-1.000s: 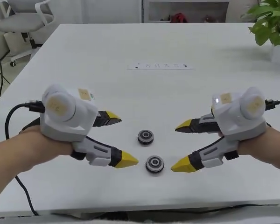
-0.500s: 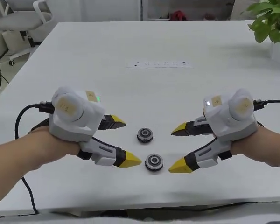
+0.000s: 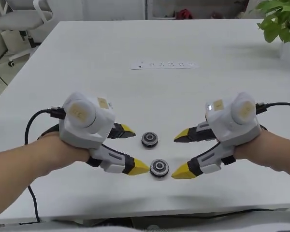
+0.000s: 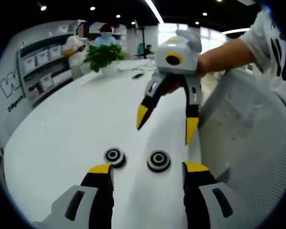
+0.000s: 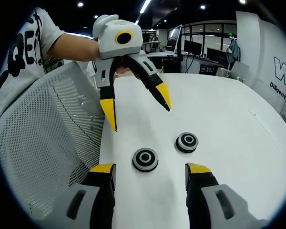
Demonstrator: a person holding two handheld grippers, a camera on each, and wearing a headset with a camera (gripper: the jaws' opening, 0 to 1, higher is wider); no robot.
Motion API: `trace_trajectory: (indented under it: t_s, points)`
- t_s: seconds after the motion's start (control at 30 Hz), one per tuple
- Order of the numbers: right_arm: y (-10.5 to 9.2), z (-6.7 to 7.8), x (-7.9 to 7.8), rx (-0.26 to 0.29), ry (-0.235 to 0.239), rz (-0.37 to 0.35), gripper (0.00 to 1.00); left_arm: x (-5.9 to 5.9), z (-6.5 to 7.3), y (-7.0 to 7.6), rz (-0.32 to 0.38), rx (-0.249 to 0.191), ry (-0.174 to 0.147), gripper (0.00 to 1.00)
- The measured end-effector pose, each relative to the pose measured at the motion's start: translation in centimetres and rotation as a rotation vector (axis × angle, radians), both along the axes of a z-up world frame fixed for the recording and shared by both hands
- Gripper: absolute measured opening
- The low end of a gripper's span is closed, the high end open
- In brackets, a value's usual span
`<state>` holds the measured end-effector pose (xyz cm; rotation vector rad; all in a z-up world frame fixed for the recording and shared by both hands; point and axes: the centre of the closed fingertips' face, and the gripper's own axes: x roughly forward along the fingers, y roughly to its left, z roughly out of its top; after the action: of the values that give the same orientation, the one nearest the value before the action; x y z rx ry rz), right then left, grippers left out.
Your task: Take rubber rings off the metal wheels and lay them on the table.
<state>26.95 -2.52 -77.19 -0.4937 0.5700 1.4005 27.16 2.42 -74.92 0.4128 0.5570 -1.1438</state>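
White table in a bright office, mostly bare. Close to its front edge, about midway along: near wheel and, just behind it and not touching, far wheel, both metal and lying flat, black rubber rings on both (so nothing of the task done yet). Flanked by the left gripper and the right gripper, jaws of each wide apart and holding nothing, yellow tips aimed inward at the near wheel from either side.

Likely trouble: a small wheel skidding on the slick top or flipping if nipped off-centre; a ring stretched on one side only and snapping back; the near wheel nudged off the front edge, being so close to it.

Farther off: socket strip toward the far edge, potted plant at the far right corner, office chair beyond the far left corner, cable trailing over the front edge at left. Nothing between jaws and wheels.
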Motion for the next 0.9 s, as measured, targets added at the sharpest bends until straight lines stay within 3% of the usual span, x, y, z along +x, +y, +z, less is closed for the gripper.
trace_trajectory:
  t_s: [0.47, 0.6, 0.9]
  points:
    - [0.1, -0.1, 0.3, 0.003, 0.006, 0.005, 0.52, 0.4, -1.0, -0.7, -0.019, 0.005, 0.025, 0.52]
    - [0.2, -0.3, 0.2, 0.004, 0.013, 0.007, 0.5, 0.6, -1.3, -0.9, -0.022, 0.012, 0.019, 0.51]
    - [0.2, -0.6, 0.1, 0.001, 0.015, 0.008, 0.49, 0.1, -2.2, -1.9, -0.057, 0.032, 0.021, 0.46]
